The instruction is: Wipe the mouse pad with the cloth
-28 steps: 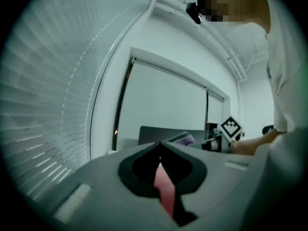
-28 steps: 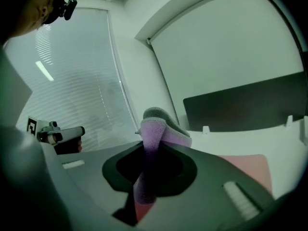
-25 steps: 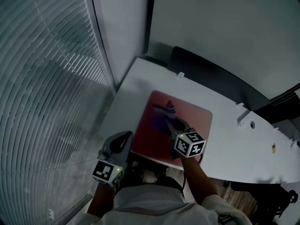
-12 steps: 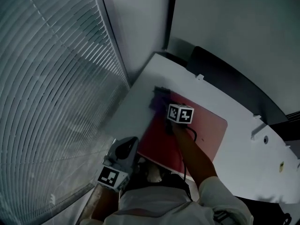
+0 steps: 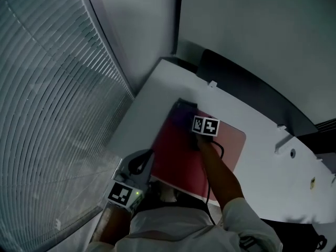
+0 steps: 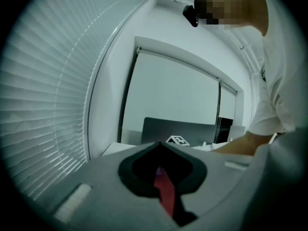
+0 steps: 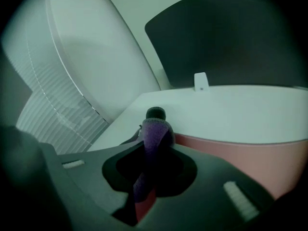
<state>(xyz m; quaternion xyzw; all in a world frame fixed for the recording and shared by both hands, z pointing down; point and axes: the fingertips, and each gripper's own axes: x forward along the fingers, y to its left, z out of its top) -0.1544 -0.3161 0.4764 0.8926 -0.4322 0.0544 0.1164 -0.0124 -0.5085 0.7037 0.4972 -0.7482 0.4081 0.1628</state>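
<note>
White desk (image 5: 262, 151), blinds (image 5: 47, 114) on L, grey wall (image 5: 136, 25).

Honestly, there's nothing to read here. I can't make out any words, brand names or numbers anywhere. The only sign-like stuff is the black-and-white square markers on the right cube (image 5: 205, 126) of my right gripper (image 7: 154, 129) and on the left cube (image 5: 123, 195) of my left gripper (image 6: 160, 148). They're just blocky patterns, no letters or digits. The right cube also peeks up in the left gripper view, too small to show more than its squares.
</note>
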